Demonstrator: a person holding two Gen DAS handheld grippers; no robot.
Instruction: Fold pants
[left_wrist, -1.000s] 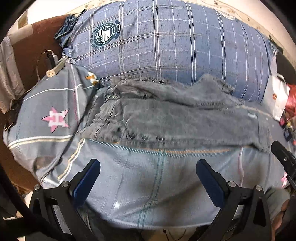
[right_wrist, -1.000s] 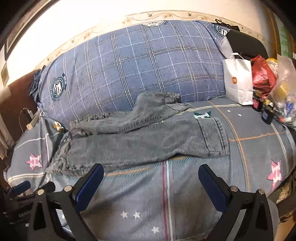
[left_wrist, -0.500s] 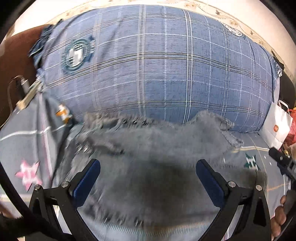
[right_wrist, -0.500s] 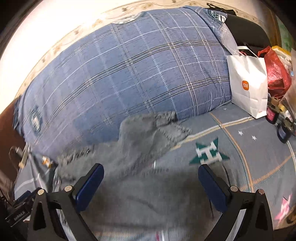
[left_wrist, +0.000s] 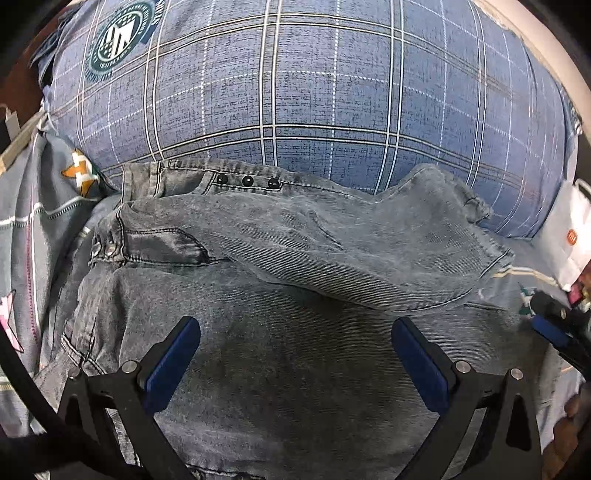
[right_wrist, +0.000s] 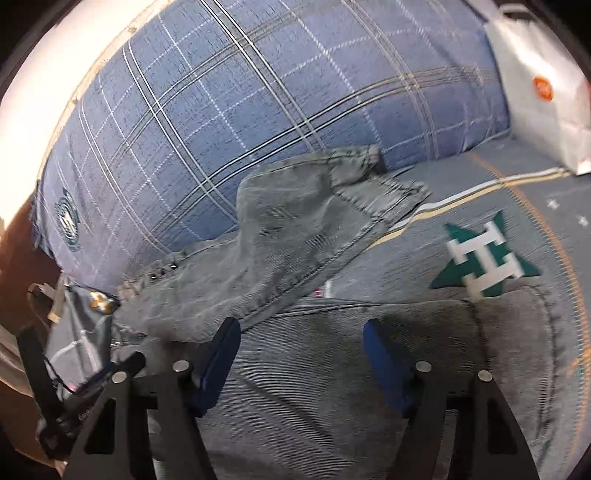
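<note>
Grey denim pants (left_wrist: 295, 258) lie across the bed, waistband with studs at the left, one leg folded over and lying against the pillow. My left gripper (left_wrist: 295, 350) is open, low over the near leg, close to the waist end. The pants also show in the right wrist view (right_wrist: 295, 240), where my right gripper (right_wrist: 301, 354) is open, narrower than before, its blue pads (right_wrist: 218, 362) low over the near leg. Neither holds cloth. The right gripper's tip shows at the left view's right edge (left_wrist: 554, 328).
A big blue plaid pillow (left_wrist: 295, 92) lies behind the pants. The grey bedsheet (right_wrist: 498, 229) bears a green star patch. A white paper bag (right_wrist: 539, 85) stands at the back right. A charger and cable (left_wrist: 11, 122) lie at the far left.
Both grippers have moved forward and down from the bed's near edge to just over the pants. The right gripper's jaws have narrowed.
</note>
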